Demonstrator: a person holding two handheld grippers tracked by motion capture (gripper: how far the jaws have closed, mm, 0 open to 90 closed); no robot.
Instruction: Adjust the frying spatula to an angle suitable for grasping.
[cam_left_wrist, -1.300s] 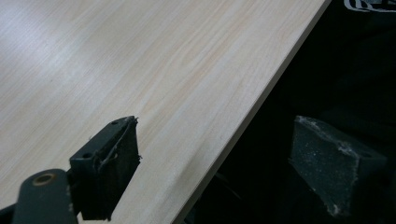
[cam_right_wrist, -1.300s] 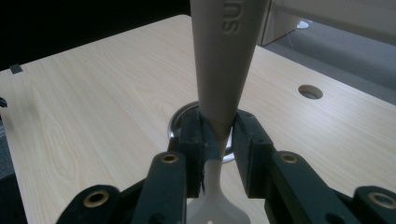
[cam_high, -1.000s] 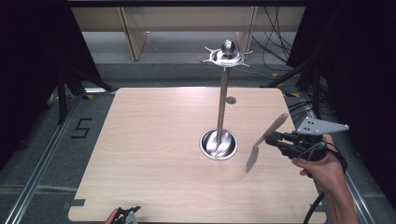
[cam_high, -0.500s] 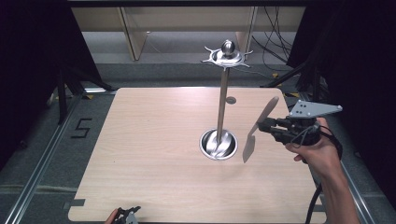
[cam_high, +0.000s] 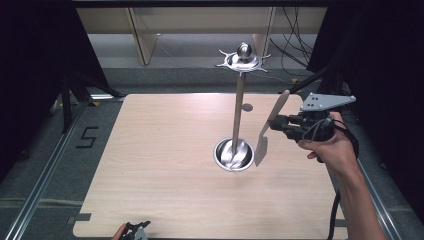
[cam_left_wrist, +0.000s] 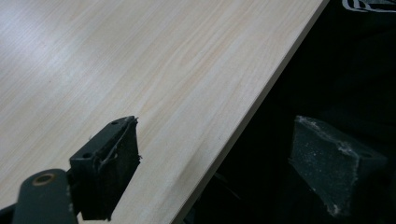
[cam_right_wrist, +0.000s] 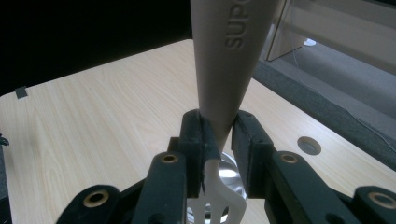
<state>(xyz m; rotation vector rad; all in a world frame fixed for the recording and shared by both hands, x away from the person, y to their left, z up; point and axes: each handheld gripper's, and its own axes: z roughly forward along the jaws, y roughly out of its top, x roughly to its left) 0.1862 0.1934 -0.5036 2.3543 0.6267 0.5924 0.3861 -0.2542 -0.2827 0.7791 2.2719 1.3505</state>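
Lifting since a second ago, the right gripper (cam_high: 280, 124) has carried the spatula (cam_high: 269, 129) up and in toward the utensil stand (cam_high: 238, 107); earlier it hung lower, farther out to the right of the stand's base. Its jaws are clamped narrowly on the spatula where the beige handle meets the white blade, handle tip pointing up and away, blade hanging down just right of the stand's base bowl (cam_high: 234, 154). From the right gripper view, the handle (cam_right_wrist: 231, 56) rises between the pads and the slotted white blade (cam_right_wrist: 215, 200) drops below them, with the shiny bowl behind. That bowl appears to hold nothing but the pole's foot. At the near table (cam_high: 165, 165) edge, well away from the stand, the left gripper (cam_high: 135, 231) has not moved; its jaws stand wide apart, gripping nothing.
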